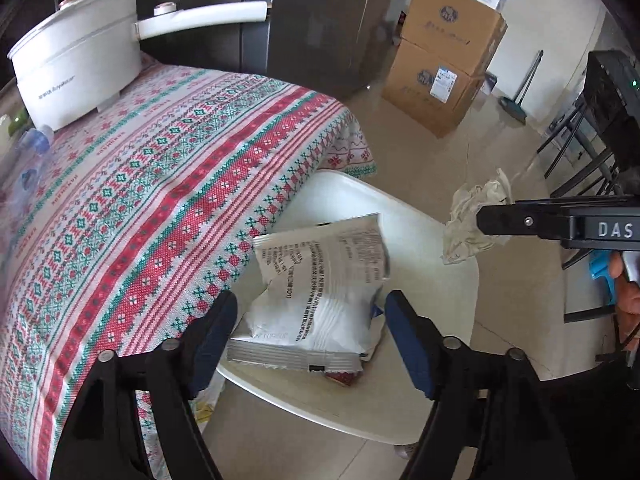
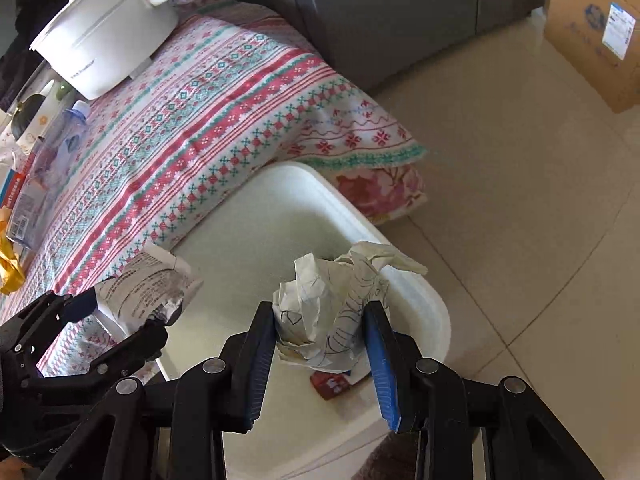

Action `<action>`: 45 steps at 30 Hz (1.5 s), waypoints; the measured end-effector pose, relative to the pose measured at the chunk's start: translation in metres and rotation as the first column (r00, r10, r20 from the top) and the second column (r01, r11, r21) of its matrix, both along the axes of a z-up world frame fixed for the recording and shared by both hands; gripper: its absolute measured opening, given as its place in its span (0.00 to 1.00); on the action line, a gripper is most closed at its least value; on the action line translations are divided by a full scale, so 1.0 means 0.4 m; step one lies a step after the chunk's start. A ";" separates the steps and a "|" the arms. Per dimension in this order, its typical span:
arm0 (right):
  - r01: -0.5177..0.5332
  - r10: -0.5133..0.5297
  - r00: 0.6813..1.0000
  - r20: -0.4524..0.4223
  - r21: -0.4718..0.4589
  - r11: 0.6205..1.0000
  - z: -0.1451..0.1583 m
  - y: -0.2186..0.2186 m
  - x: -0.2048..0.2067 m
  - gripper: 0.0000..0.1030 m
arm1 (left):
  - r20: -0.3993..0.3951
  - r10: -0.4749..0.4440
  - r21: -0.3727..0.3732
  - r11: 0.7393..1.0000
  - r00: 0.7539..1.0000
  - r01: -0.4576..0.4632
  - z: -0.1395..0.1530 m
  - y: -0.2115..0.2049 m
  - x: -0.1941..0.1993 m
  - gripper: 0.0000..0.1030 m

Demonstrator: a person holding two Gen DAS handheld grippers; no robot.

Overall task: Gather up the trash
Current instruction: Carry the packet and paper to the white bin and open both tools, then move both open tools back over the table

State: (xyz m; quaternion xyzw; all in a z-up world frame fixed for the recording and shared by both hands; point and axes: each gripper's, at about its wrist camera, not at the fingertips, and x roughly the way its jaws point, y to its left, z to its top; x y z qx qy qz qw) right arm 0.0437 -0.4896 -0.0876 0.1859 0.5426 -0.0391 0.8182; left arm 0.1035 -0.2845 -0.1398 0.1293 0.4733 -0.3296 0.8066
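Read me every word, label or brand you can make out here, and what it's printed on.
"DAS": on the right gripper body.
White electric pot: side logo too blurred to read.
Snack packet: dense print, too small to read.
Cardboard boxes: logos and labels unreadable.

A home, kitchen-dining corner by the look of it. Patterned cloth over the tabletop [image 1: 160, 208], white electric cooking pot [image 1: 76, 76] at ten o'clock, dark fridge doors [image 1: 320, 20] at twelve, stacked cardboard boxes [image 1: 444, 60] at one, tiled floor [image 2: 540, 240].
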 end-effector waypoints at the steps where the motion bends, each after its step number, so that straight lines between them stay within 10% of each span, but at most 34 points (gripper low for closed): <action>1: 0.001 -0.001 1.000 0.000 0.001 1.000 0.000 -0.001 0.001 0.39 | 0.026 0.010 0.026 1.000 1.000 -0.010 -0.002 -0.004 -0.002 0.85; 16: -0.006 0.006 1.000 -0.001 -0.002 1.000 0.008 0.012 0.008 0.42 | 0.045 0.027 0.111 0.993 0.999 -0.032 -0.017 0.021 0.010 0.88; 20: 0.017 -0.018 1.000 -0.007 -0.040 0.999 0.016 0.020 0.014 0.72 | 0.046 0.041 0.116 0.992 0.998 -0.046 -0.012 0.038 0.015 0.88; 45: -0.048 0.056 0.993 0.106 -0.080 0.996 0.124 0.190 0.104 0.78 | 0.089 0.234 0.099 0.965 0.968 -0.243 0.096 0.320 0.065 0.88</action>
